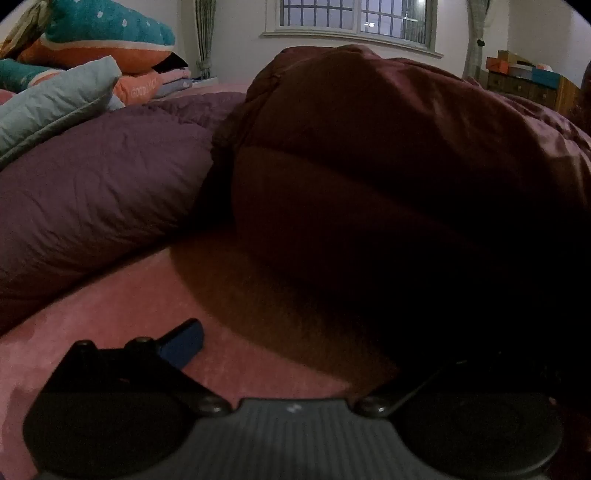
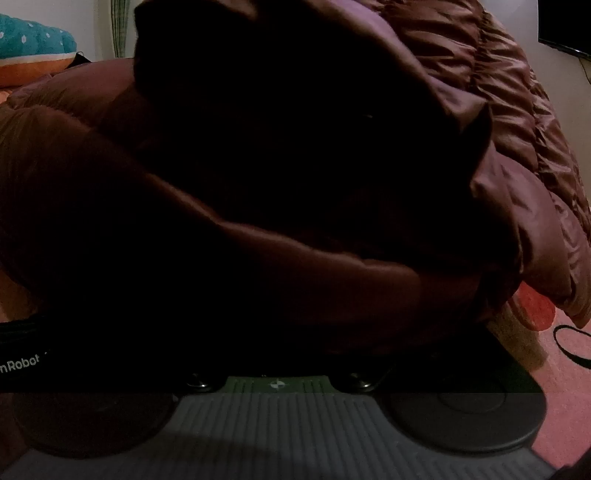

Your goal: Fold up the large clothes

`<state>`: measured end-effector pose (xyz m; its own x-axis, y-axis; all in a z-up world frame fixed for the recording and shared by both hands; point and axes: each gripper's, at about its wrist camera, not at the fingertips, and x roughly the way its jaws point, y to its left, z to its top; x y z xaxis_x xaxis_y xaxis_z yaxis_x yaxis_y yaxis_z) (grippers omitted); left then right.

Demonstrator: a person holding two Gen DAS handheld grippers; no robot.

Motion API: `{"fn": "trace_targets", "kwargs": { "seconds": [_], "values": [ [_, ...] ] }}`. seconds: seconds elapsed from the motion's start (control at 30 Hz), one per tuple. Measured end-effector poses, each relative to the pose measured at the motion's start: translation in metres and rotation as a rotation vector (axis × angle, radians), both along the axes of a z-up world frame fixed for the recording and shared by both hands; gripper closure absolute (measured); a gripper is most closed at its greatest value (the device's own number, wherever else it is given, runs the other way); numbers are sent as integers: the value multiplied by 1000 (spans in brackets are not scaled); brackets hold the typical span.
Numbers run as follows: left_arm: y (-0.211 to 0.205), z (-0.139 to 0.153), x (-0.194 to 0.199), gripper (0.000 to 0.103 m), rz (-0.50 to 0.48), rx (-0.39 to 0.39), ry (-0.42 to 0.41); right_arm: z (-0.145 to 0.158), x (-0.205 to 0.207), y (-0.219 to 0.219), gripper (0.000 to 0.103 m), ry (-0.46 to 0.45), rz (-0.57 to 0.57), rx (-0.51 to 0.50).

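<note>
One bulky maroon puffer jacket (image 1: 369, 155) is heaped on the pink bed cover (image 1: 110, 314), filling both views. Its shiny quilted stitching and a pinker lining fold are shown only in the right wrist view (image 2: 517, 110); a purple duvet (image 1: 92, 192), pillows and a window (image 1: 351, 16) are seen only from the left. Both the left gripper (image 1: 295, 354) and right gripper (image 2: 280, 347) are spread wide, and nothing is seen clamped.
</note>
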<state>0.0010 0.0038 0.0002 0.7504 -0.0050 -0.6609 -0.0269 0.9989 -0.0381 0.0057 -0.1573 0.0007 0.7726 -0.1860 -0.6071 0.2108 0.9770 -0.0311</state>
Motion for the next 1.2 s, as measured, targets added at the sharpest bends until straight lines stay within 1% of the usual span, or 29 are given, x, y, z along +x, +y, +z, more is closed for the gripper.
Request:
{"fn": "trace_targets", "kwargs": {
  "seconds": [0.07,0.1,0.2,0.27,0.3,0.4,0.5,0.6,0.67,0.7,0.77,0.83,0.87,0.93,1.0,1.03,1.13,1.2],
  "values": [
    [3,0,1,0,1,-1,0,0,0,0,0,1,1,2],
    [-4,0,-2,0,-5,22,-4,0,0,-1,0,0,2,6],
    [-3,0,-2,0,-7,11,-2,1,-2,-5,0,-6,13,34],
    [-1,0,-8,0,-22,0,-13,2,-5,-8,0,-10,31,55],
    [-3,2,-12,0,-30,-10,-19,8,-13,-18,0,-11,45,63],
    [-1,6,-24,0,-71,-46,-48,12,-25,-33,0,-24,82,96],
    [-3,12,-37,0,-74,-67,-76,17,-53,-49,0,-37,88,115],
    [-2,18,-60,0,-99,-106,-111,21,-75,-54,0,-39,105,95],
    [-1,19,-73,0,-112,-134,-98,28,-96,-62,0,-44,96,77],
    [0,21,-74,0,-115,-153,-82,37,-109,-66,0,-47,82,76],
    [3,25,-83,1,-121,-196,-63,51,-129,-75,0,-56,56,98],
    [1,34,-94,1,-125,-195,-68,68,-151,-84,0,-72,41,114],
    [-1,42,-102,1,-128,-179,-82,75,-160,-88,0,-79,32,112],
    [-2,55,-114,1,-133,-170,-106,85,-191,-95,0,-97,24,101],
    [-5,72,-129,1,-140,-166,-137,106,-216,-98,0,-103,26,82],
    [-6,80,-135,1,-144,-156,-150,117,-228,-88,0,-107,31,68],
    [-14,108,-157,1,-153,-124,-201,137,-253,-75,0,-128,31,26],
    [-18,126,-168,1,-157,-109,-217,154,-269,-77,0,-138,35,6]
  ]
}}
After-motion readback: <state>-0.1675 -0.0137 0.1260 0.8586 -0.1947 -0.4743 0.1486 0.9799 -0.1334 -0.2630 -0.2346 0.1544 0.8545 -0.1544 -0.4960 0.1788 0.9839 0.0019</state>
